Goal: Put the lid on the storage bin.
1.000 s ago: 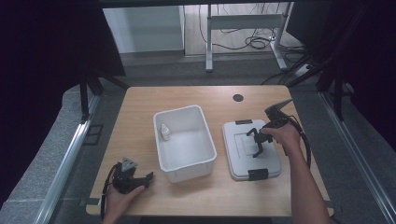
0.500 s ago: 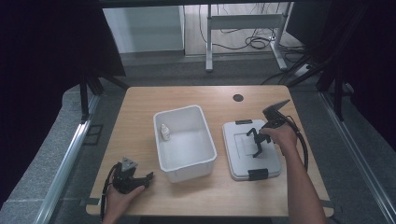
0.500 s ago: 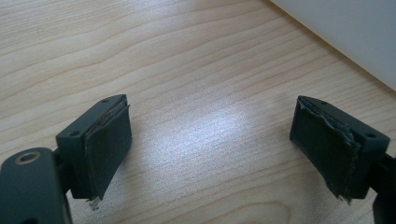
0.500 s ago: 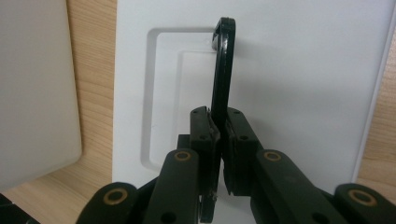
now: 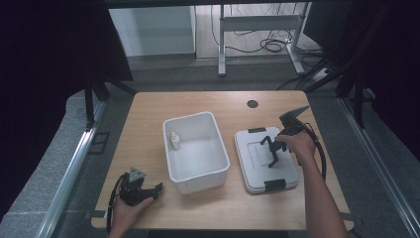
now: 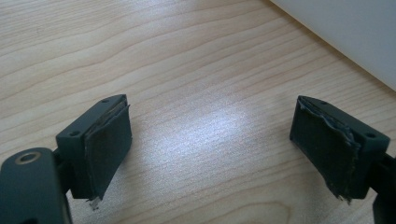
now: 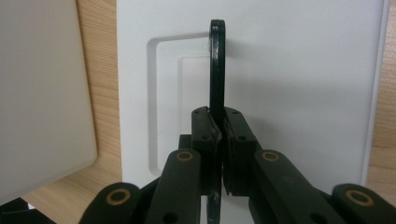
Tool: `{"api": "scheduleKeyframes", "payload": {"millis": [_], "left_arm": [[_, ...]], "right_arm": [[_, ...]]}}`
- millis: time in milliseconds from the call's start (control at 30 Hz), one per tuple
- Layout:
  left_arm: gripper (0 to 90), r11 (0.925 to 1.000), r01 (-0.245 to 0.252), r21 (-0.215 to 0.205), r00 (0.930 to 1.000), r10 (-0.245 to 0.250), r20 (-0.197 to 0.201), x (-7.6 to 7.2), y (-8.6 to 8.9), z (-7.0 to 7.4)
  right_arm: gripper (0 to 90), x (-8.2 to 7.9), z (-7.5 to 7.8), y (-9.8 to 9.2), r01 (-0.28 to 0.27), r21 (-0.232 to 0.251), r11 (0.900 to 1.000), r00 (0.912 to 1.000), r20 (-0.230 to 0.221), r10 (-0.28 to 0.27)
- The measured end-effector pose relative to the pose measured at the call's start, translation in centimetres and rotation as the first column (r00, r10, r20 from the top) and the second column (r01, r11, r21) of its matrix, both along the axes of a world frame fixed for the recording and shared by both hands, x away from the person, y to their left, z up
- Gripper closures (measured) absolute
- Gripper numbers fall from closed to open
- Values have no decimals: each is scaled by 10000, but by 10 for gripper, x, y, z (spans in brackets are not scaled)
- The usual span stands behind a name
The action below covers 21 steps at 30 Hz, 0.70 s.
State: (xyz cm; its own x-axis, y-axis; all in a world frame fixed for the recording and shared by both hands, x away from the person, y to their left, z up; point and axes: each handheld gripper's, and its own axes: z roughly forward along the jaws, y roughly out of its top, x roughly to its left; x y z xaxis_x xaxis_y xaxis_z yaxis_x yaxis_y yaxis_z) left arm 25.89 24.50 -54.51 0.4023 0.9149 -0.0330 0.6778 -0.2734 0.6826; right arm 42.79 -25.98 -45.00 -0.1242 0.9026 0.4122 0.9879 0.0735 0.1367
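Right gripper [image 7: 218,140] clenched on the black handle [image 7: 216,70] standing upright on the white lid [image 5: 267,158]; jaws have just been closing onto it. Lid lies flat on the table [image 5: 148,119], just right of the white bin [image 5: 195,153]. Small white bottle [image 5: 175,140] inside the bin. Left gripper [image 6: 210,149] released, jaws wide over bare wood, near the bin's front-left corner.

Matt white plastic lid [image 5: 257,153], wood-grain table [image 5: 148,124]

Even overhead light, soft glare on the table [image 6: 210,126], dark surroundings, sharp close-ups.
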Motion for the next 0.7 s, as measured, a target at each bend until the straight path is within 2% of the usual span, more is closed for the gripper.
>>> {"api": "scheduleKeyframes", "payload": {"millis": [200, 267, 500, 700], "left_arm": [[127, 10000, 0, 9, 10000, 0, -6, 0, 0, 0], [127, 10000, -1, 6, 10000, 1, -9, 0, 0, 0], [127, 10000, -4, 6, 10000, 4, -9, 0, 0, 0], [127, 10000, 1, 14, 10000, -1, 19, 0, 0, 0]], "right_arm": [[850, -4, 15, -5, 107, 201, 9997, 9999, 105, -109], [850, -7, 26, -9, 189, 305, 9994, 9996, 198, -196], [850, -14, 47, -14, 120, 452, 9989, 9991, 411, -139], [849, -19, 73, -15, 100, 654, 9978, 9975, 687, -145]]}}
